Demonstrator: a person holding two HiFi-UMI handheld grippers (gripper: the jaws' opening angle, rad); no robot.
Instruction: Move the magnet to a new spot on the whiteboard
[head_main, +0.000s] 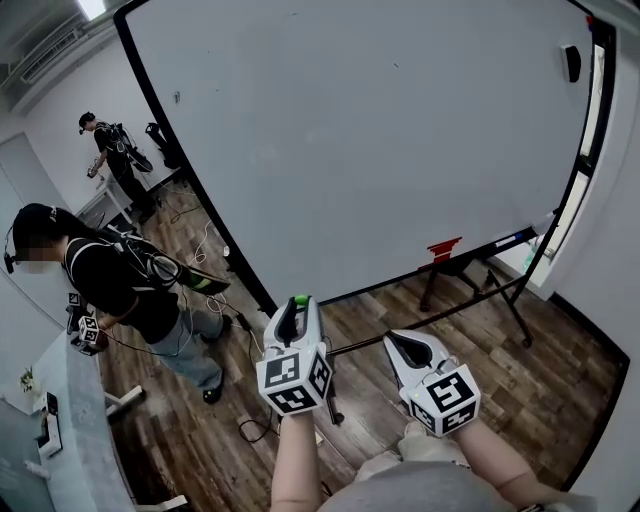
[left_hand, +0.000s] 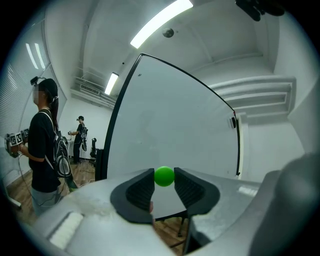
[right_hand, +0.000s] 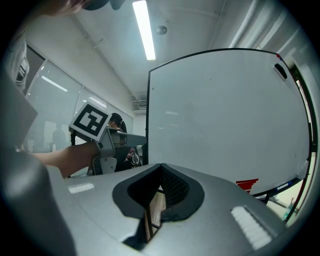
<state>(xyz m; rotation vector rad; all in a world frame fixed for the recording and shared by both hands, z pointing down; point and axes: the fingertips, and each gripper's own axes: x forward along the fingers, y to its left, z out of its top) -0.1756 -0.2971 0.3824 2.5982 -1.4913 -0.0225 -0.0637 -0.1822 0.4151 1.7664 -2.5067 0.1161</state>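
Note:
A small green round magnet (left_hand: 164, 176) sits pinched between the tips of my left gripper (left_hand: 164, 180), which is shut on it. In the head view the magnet (head_main: 299, 299) shows as a green spot at the left gripper's (head_main: 297, 306) tip, held in the air just in front of the lower edge of the big whiteboard (head_main: 370, 130). My right gripper (head_main: 393, 340) hovers beside it to the right. Its jaws meet at the tips with nothing between them (right_hand: 160, 168). The whiteboard (right_hand: 225, 115) fills the view ahead of both grippers.
A black eraser (head_main: 571, 62) sticks to the board's top right. A red object (head_main: 444, 248) rests on its tray rail. The board's stand legs (head_main: 505, 295) spread over the wood floor. One person (head_main: 120, 285) stands at the left among cables, another (head_main: 108, 150) farther back.

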